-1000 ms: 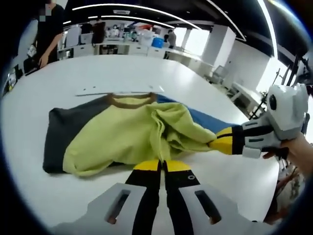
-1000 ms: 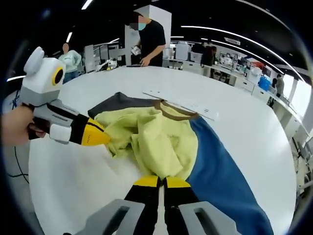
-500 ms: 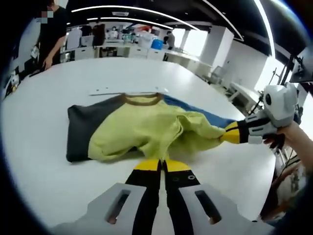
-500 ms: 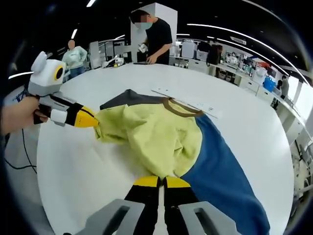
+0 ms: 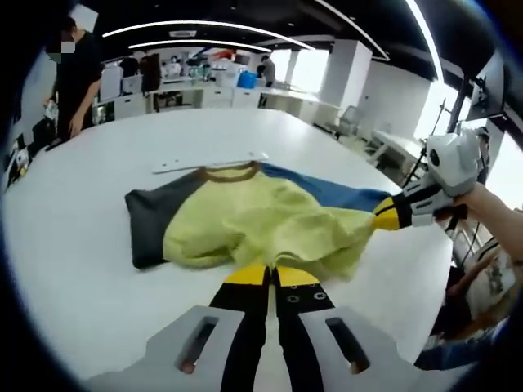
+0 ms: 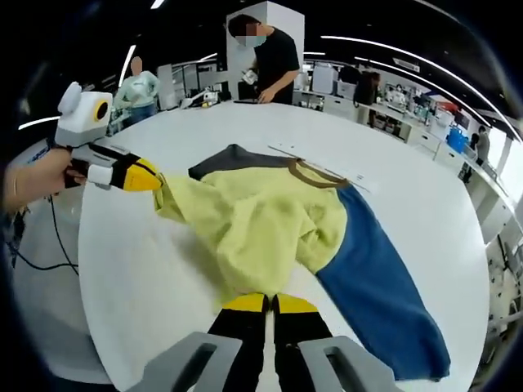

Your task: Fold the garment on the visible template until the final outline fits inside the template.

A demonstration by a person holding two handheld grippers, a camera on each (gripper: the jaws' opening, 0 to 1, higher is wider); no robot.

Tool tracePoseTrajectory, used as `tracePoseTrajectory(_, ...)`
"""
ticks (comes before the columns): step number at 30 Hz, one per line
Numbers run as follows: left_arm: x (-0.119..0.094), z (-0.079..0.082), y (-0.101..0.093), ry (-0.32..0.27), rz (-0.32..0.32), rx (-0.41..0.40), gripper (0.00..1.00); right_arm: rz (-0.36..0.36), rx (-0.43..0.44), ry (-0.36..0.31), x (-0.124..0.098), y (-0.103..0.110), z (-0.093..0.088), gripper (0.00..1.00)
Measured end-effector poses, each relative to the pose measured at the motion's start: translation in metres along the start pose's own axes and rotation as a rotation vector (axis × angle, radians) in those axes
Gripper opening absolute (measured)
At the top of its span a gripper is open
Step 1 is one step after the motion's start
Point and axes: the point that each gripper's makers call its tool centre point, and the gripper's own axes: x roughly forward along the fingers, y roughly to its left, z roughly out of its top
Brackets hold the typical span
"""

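left gripper (image 5: 271, 273): jaws closed on the near hem of the yellow sweatshirt (image 5: 261, 224). right gripper (image 5: 384, 215) grips the hem's far-right corner, above the white table (image 5: 65, 253).

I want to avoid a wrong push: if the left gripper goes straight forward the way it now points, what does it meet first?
The left gripper is shut on the garment, so it would only push the yellow-green cloth it already holds; beyond lies the brown collar.

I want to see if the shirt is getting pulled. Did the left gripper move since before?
Yes. In the right gripper view, the left gripper has pulled the yellow shirt outward, away from its brown collar toward the table edge.
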Motion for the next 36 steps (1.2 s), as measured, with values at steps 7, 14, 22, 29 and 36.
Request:
tracePoseTrajectory(7,-0.018,-0.005,-0.009,0.005,-0.030,0.009,0.00,0.017,-0.008,0.007,-0.018,0.013,-0.004,0.00)
tracePoseTrajectory(14,-0.036,-0.010,-0.017,0.011,-0.051,0.039,0.00,0.050,-0.032,0.011,-0.033,0.032,-0.005,0.00)
tracePoseTrajectory(22,-0.051,-0.030,-0.023,0.065,-0.076,0.050,0.00,0.117,-0.080,0.033,-0.033,0.074,-0.016,0.00)
tracePoseTrajectory(29,-0.052,-0.058,-0.029,0.133,-0.096,0.078,0.00,0.172,-0.095,0.052,-0.018,0.107,-0.030,0.00)
tracePoseTrajectory(36,-0.046,-0.085,-0.035,0.182,-0.105,0.067,0.00,0.191,-0.088,0.068,-0.001,0.123,-0.045,0.00)
